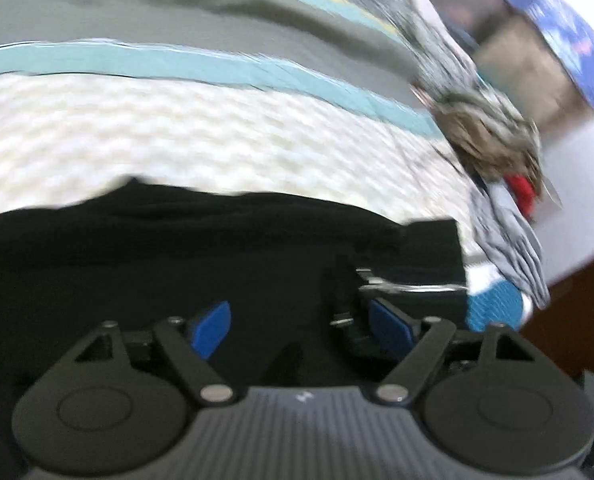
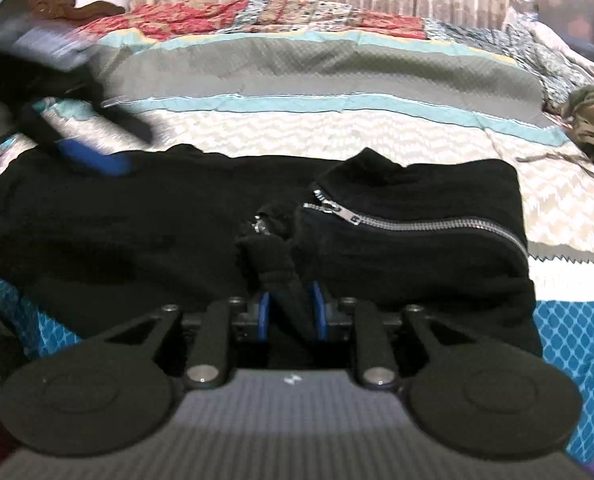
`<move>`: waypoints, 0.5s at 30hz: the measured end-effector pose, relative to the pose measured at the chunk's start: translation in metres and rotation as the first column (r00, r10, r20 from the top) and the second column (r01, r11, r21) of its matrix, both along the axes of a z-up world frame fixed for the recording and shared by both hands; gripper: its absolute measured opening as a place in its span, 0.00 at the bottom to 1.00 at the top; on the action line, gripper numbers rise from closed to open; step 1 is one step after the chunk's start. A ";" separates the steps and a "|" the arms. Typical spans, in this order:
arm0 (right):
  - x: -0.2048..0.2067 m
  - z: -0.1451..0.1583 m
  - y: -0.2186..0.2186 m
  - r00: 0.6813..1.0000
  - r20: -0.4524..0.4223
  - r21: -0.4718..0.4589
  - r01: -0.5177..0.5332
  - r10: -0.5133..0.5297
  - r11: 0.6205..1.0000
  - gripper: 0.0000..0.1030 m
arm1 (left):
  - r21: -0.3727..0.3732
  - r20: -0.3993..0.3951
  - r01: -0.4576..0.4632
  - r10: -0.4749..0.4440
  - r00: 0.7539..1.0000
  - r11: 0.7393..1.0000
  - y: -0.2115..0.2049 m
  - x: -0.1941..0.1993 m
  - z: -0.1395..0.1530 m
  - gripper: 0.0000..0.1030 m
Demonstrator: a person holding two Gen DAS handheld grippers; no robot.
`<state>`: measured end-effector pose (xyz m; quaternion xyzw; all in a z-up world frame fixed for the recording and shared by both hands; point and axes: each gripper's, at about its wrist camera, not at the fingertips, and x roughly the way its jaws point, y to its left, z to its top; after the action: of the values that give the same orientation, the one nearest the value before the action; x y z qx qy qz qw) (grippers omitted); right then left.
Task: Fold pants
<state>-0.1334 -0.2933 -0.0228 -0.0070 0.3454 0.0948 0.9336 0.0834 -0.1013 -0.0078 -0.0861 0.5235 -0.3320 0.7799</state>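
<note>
Black pants [image 2: 137, 216] lie across the bed, with a silver zipper [image 2: 417, 224] running along their folded right part. My right gripper [image 2: 291, 308] is shut on a bunched fold of the black cloth near the zipper's end. My left gripper [image 1: 301, 328] hovers over the pants [image 1: 177, 240] with its blue pads [image 1: 213, 328] wide apart and nothing pinched between them. The zipper [image 1: 409, 289] shows just beyond its right finger. In the right wrist view the left gripper [image 2: 93, 160] appears blurred at the upper left, above the pants' left end.
The bed cover [image 2: 297, 128] is cream zigzag with teal and grey bands, with a blue patterned sheet [image 2: 577, 340] near the front edge. A patterned quilt [image 2: 257, 12] lies at the back. A heap of clothes [image 1: 493, 140] sits at the right side.
</note>
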 end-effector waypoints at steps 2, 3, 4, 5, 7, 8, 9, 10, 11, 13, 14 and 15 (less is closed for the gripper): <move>-0.006 0.003 0.000 1.000 0.019 -0.020 -0.019 0.019 1.000 0.07 | 0.008 -0.043 0.032 -0.031 0.999 0.999 -0.032 0.008 -0.012 0.76; -0.010 0.005 -0.001 0.999 0.032 -0.015 -0.032 0.033 0.999 0.07 | 0.005 -0.073 0.037 -0.036 0.997 0.999 -0.044 0.011 -0.019 0.78; -0.014 0.008 -0.003 0.998 0.045 -0.010 -0.042 0.043 0.999 0.07 | -0.007 -0.107 0.038 -0.039 0.994 0.999 -0.053 0.014 -0.026 0.79; -0.018 0.010 -0.004 0.997 0.056 -0.007 -0.047 0.048 0.999 0.07 | -0.022 -0.136 0.036 -0.039 0.990 0.999 -0.060 0.016 -0.032 0.84; -0.022 0.012 -0.009 0.996 0.070 0.009 -0.054 0.054 0.998 0.07 | -0.045 -0.175 0.035 -0.042 0.984 0.998 -0.075 0.021 -0.040 0.81; -0.024 0.014 -0.012 0.996 0.074 0.020 -0.058 0.056 0.998 0.07 | -0.036 -0.169 0.034 -0.040 0.985 0.999 -0.083 0.020 -0.043 0.61; -0.025 0.015 -0.014 0.995 0.079 0.029 -0.063 0.061 0.998 0.07 | -0.012 -0.149 0.040 -0.042 0.988 0.999 -0.089 0.018 -0.044 0.31; -0.026 0.015 -0.015 0.995 0.081 0.032 -0.068 0.065 0.997 0.07 | 0.029 -0.117 0.036 -0.032 0.993 0.999 -0.093 0.016 -0.045 0.21; -0.025 0.013 -0.017 0.995 0.074 0.032 -0.072 0.070 0.997 0.07 | 0.046 -0.094 0.024 -0.020 0.995 0.999 -0.094 0.015 -0.046 0.19; -0.018 0.005 -0.019 0.997 0.025 0.043 -0.067 0.066 0.997 0.11 | 0.046 -0.076 0.007 -0.003 0.997 0.999 -0.092 0.012 -0.048 0.19; -0.015 0.000 -0.019 0.999 0.001 0.051 -0.054 0.054 0.997 0.12 | 0.053 -0.059 0.008 -0.005 0.998 0.999 -0.091 0.010 -0.047 0.19; -0.012 -0.004 -0.019 0.998 -0.028 0.062 -0.051 0.053 0.997 0.14 | 0.059 -0.041 0.012 -0.009 0.999 0.998 -0.090 0.007 -0.047 0.21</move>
<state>-0.1455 -0.3121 -0.0267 0.0141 0.3559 0.1295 0.9254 0.0902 -0.1915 -0.0543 -0.0670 0.5495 -0.3186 0.7695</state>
